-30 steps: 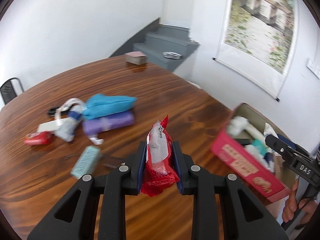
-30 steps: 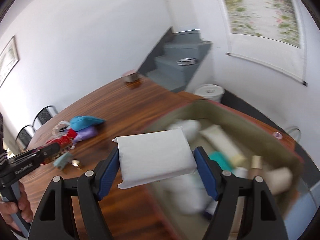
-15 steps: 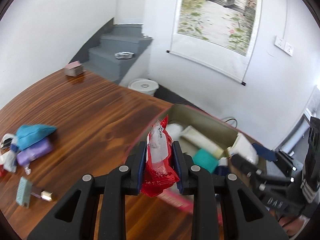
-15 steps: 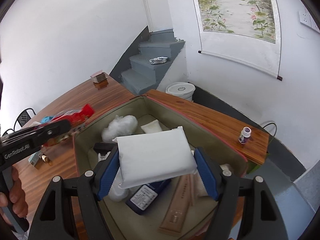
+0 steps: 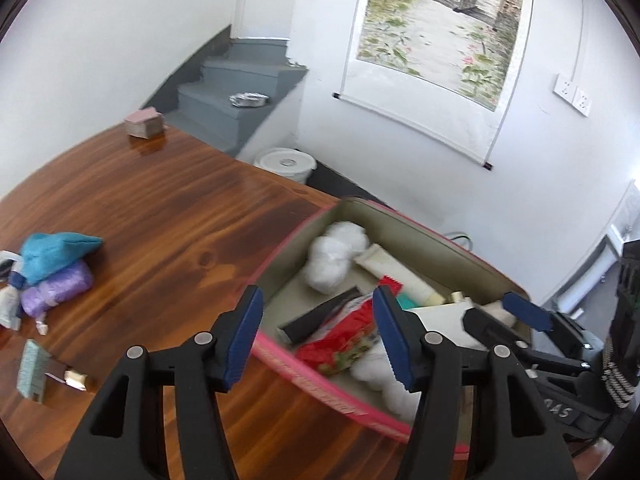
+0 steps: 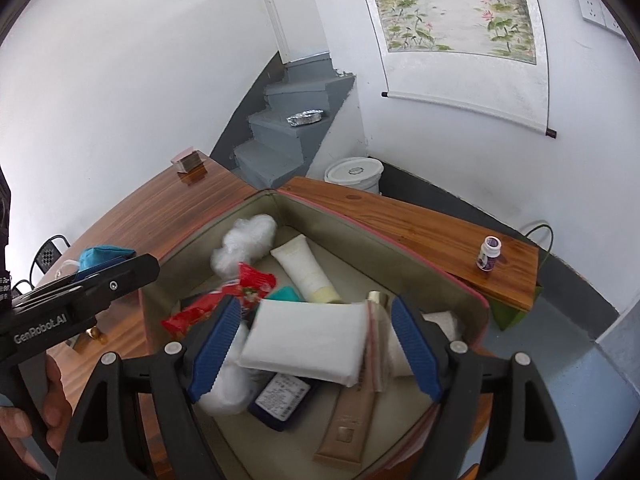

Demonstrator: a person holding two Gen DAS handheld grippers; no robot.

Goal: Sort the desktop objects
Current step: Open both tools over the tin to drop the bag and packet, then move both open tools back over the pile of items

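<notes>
The white rectangular tissue pack (image 6: pixel 306 346) is motion-blurred, hiding part of the dark blue labelled box (image 6: pixel 282 400). The person's hand (image 6: pixel 24 412) is cut off at lower left.

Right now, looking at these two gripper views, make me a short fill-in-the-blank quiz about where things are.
1. The red snack packet lies inside the pink-rimmed ____.
2. The white pack lies between the right gripper's blue pads, and its colour is ____.
3. On the table, the teal pouch rests on top of a ____ pouch.
4. The small bottle with the purple label stands on the wooden ____ beyond the box.

Missing words: box; white; purple; shelf
</notes>
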